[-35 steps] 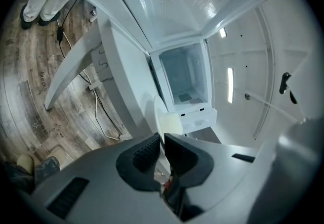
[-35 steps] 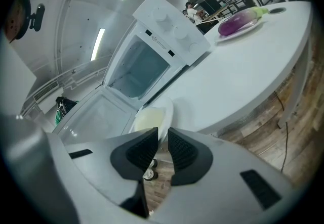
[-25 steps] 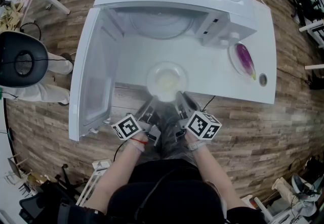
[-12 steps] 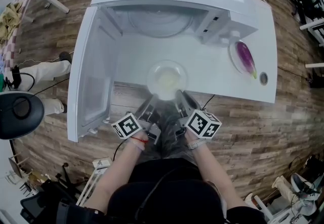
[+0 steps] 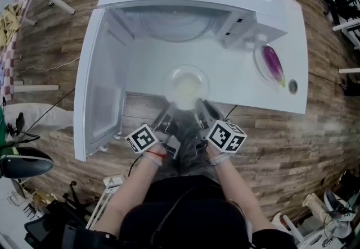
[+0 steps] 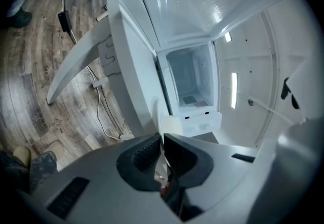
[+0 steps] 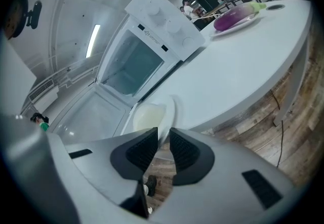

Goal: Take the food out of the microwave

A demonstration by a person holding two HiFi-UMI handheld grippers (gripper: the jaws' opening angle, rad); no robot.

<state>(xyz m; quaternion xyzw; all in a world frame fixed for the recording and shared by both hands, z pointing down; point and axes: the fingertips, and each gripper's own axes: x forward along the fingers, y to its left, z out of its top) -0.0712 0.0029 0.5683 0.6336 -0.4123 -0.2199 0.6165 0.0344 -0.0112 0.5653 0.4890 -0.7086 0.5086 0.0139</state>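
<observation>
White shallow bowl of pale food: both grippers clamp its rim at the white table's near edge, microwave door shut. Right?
No: the white microwave's door stands open, swung left, as the head view shows. The rest holds: left gripper and right gripper clamp the rim of the white shallow bowl of pale food at the white table's near edge.
</observation>
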